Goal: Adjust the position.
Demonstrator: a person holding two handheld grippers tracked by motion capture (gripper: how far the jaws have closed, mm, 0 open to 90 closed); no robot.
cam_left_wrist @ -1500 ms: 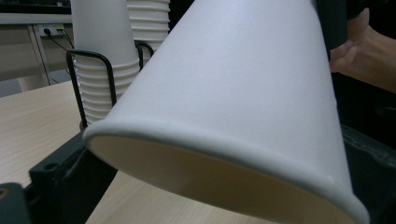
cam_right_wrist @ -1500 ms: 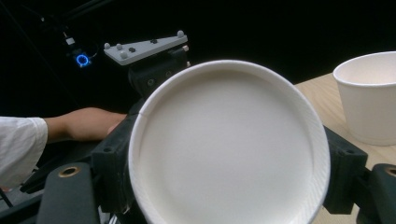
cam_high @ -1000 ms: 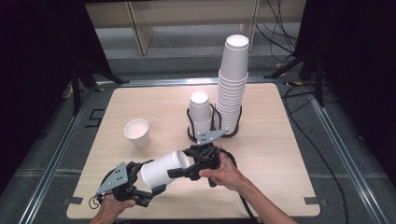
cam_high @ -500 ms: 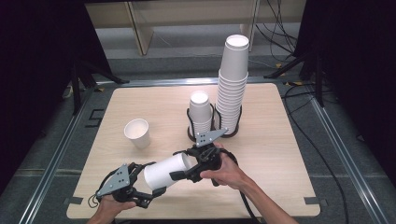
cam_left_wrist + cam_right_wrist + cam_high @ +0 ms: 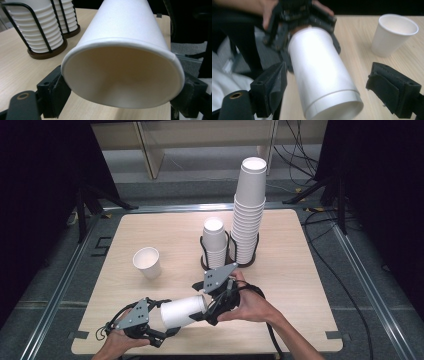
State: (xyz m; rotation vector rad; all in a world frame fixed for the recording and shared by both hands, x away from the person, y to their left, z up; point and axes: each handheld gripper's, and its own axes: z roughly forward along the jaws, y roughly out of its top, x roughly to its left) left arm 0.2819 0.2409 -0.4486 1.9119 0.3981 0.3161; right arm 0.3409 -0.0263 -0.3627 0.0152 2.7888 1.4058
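Note:
A white paper cup lies on its side in the air above the table's front edge. My left gripper is shut on its rim end; in the left gripper view the black jaws press both sides of the cup's open mouth, around my left gripper. My right gripper is at the cup's base end. In the right gripper view my right gripper stands open, its jaws apart from the cup between them, with the left gripper beyond.
A loose upright cup stands on the table's left half, also in the right gripper view. A wire holder mid-table carries a short cup stack and a tall cup stack. The wooden table has dark floor around it.
The cup and both grippers have shifted a little toward the front edge. The left gripper now grips the cup's rim end, and the right hand has moved slightly.

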